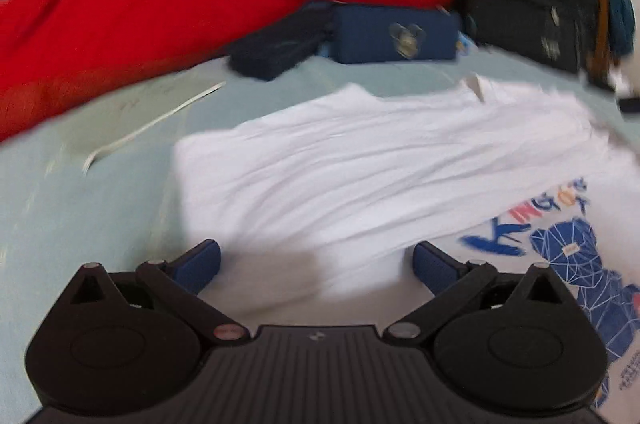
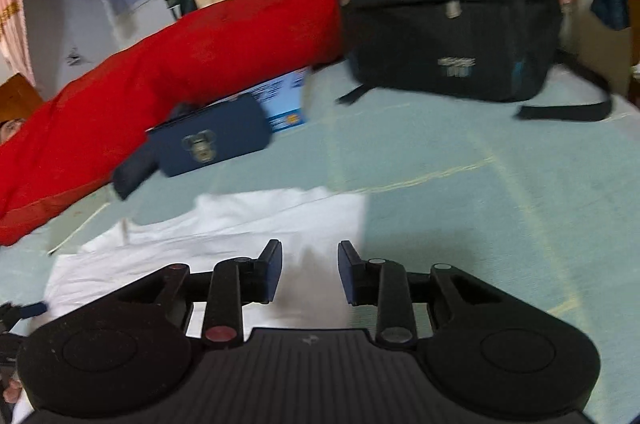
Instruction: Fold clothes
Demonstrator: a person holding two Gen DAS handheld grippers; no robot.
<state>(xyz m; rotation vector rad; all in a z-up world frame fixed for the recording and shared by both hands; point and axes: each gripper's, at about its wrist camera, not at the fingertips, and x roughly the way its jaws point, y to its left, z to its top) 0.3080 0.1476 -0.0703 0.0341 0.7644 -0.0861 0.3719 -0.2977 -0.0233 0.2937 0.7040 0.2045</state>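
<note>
Your left gripper [image 1: 316, 266] is spread wide with nothing between its blue pads, sitting low over the near edge of the white t-shirt [image 1: 360, 168]. The shirt lies flat on the pale green bed sheet [image 1: 60, 216], partly folded over itself, with a blue print [image 1: 576, 256] showing on the layer at the right side of the left wrist view.

Your right gripper [image 2: 310, 272] is only partly spread, a fair gap between the fingers, and they're empty too. It sits over the shirt's right-hand edge, where the white cloth ends and bare sheet begins.

Lots of clutter behind the shirt, though. A big red pillow [image 1: 192, 8] runs along the far left side of the bed. Tucked against it is a navy pouch [image 1: 396, 34] with a badge on it, a darker bundle [image 1: 276, 50] just beside that, and a blue and white box [image 2: 286, 100] peeking out behind the pouch in the right wrist view. A black backpack [image 2: 448, 0] stands at the far end, with one strap [image 2: 564, 112] trailing across the sheet. A thin white strip [image 1: 152, 124] lies on the sheet left of the shirt, not touching it. Both views are a bit motion-blurred.
</note>
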